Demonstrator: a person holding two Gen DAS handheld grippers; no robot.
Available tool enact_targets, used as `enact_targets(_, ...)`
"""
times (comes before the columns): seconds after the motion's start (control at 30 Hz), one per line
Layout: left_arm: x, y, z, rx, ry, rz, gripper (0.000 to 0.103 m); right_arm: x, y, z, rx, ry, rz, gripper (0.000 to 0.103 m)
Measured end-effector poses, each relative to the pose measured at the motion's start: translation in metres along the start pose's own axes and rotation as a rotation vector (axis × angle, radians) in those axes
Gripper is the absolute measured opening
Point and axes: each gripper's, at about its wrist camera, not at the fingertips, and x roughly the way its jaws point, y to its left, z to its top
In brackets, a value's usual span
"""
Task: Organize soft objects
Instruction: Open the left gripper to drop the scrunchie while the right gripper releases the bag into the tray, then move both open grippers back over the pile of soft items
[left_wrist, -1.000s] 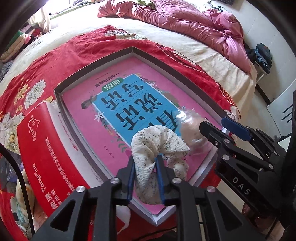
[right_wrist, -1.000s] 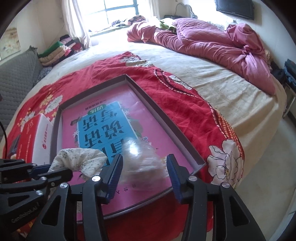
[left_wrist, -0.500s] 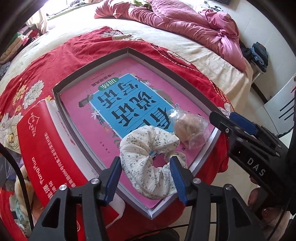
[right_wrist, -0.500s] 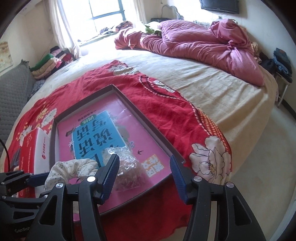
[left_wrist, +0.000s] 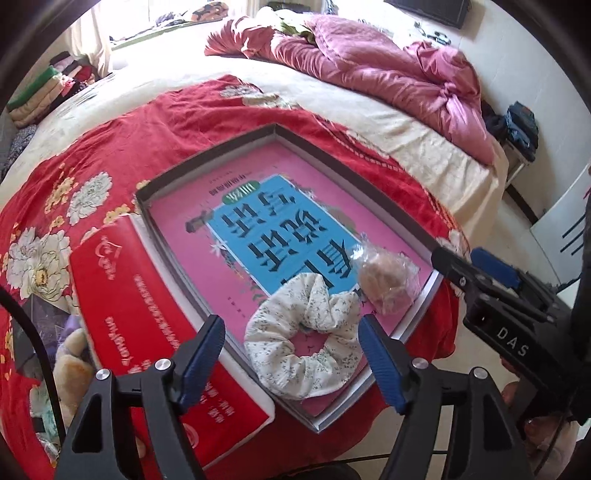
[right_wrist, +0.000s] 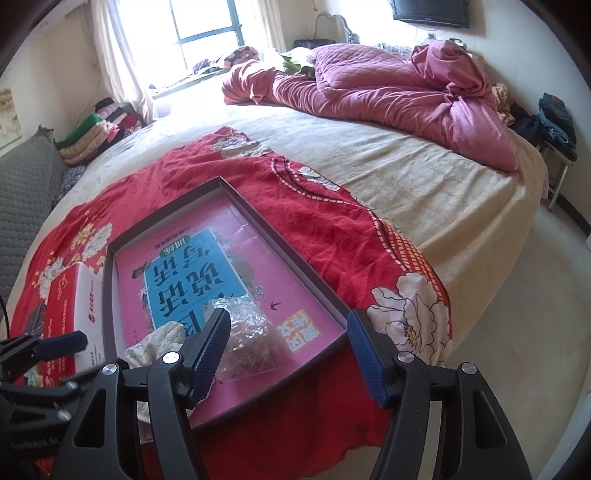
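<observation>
Item: shallow box (left_wrist: 334, 157), grey-rimmed, lying on a red flowered cloth (left_wrist: 122, 129) that is covering the near part of a bed (right_wrist: 424, 184). A pink and blue booklet (left_wrist: 266, 225) with large printed characters is filling the floor of the box.

Item: scrunchie (left_wrist: 306, 336), cream with a small floral print, resting flat in the near corner of the box, on the booklet.

Item: clear plastic bag (left_wrist: 386, 284) holding something tan and fluffy, sitting in the box just beside the scrunchie and touching its far edge.

Item: left gripper (left_wrist: 291, 354). Its jaws have just been opening and are now standing wide apart, one blue pad on each side of the scrunchie, neither pressing on it. It is hovering above the box corner and holding nothing.

Item: right gripper (right_wrist: 290, 349). Its jaws have likewise just been opening and are standing apart. The bag is showing between and beyond them, partly hidden behind the left finger, and is lying free in the box with no pad on it.

Item: red and white carton (left_wrist: 147, 332), lying against the left side of the box.

Item: plush toy (left_wrist: 70, 369), partly showing at the lower left, beside the carton.

Item: crumpled pink quilt (right_wrist: 388, 88), lying at the far end of the bed, well apart from the box.

Item: folded clothes (right_wrist: 96, 129), stacked below the window (right_wrist: 203, 22).
</observation>
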Motion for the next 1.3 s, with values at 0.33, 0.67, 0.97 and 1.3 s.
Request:
enact_targets(0.33,-0.036,0.02,-0.008,-0.084,-0.067,0.016,0.083,-0.025,0.009,0.001,-0.026,-0.043,0.006,0.074)
enact_targets(0.67,-0.066,0.028,-0.027,-0.088,-0.094,0.059,0.083,-0.057,0.033,0.0,-0.046,-0.068,0.033,0.075)
enact_targets(0.97,-0.087,0.044,-0.047,-0.108,-0.11,0.092,0.083,-0.085,0.059,0.001,-0.082,-0.11,0.056,0.076)
enact_targets(1.3,-0.104,0.069,-0.065,-0.154,-0.114,0.104,0.083,-0.105,0.092,-0.001,-0.119,-0.14,0.113,0.076)
